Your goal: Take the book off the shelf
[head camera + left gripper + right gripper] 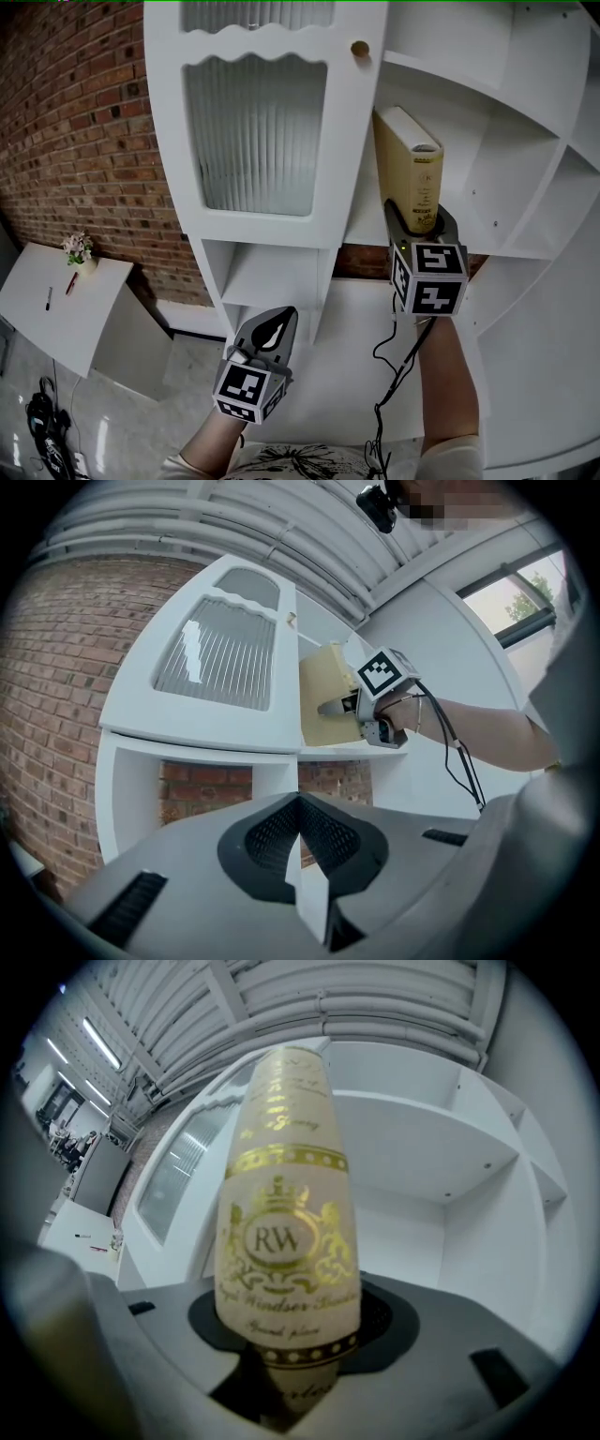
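Forearm (448, 389) outstretched to shelf (492, 187), right hand-held gripper (418, 221) grips book (407, 164) at spine; left hand-held gripper (278, 321) sits low, closed.

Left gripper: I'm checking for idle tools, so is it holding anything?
No, the left gripper has its jaws together with nothing between them, well short of the book on the shelf.
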A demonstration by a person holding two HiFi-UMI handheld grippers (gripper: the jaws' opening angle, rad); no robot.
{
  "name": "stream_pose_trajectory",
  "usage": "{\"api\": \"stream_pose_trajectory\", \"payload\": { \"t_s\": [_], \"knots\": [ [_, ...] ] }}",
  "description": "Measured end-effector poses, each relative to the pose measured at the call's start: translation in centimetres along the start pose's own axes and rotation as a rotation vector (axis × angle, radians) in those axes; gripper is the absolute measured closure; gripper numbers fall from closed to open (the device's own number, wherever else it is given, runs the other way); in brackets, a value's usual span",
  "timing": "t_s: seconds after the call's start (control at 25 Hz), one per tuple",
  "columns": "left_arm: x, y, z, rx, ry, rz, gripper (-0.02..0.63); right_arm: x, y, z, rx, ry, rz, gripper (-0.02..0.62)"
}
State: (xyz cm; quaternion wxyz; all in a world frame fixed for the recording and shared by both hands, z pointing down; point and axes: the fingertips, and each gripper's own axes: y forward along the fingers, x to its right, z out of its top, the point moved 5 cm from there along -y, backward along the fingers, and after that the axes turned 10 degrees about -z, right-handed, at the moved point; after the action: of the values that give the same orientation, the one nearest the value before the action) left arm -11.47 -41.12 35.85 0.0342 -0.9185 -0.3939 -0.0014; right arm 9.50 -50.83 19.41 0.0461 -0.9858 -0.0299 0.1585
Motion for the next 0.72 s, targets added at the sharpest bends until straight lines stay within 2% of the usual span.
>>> {"api": "stream_pose_trajectory", "payload": {
  "t_s": [0.44,0.72],
  "knots": [
    [3.0,-2.9,0.3,-0.013,-0.018,-0.007,0.594,1.2,-10.4,0.4,0.063,0.039,0.011,0.373],
    [6.0,-3.6,0.4,-0.012,-0.021,-0.028,0.594,1.5,-16.2,-2.5,0.048,0.068,0.024,0.373]
  ]
}}
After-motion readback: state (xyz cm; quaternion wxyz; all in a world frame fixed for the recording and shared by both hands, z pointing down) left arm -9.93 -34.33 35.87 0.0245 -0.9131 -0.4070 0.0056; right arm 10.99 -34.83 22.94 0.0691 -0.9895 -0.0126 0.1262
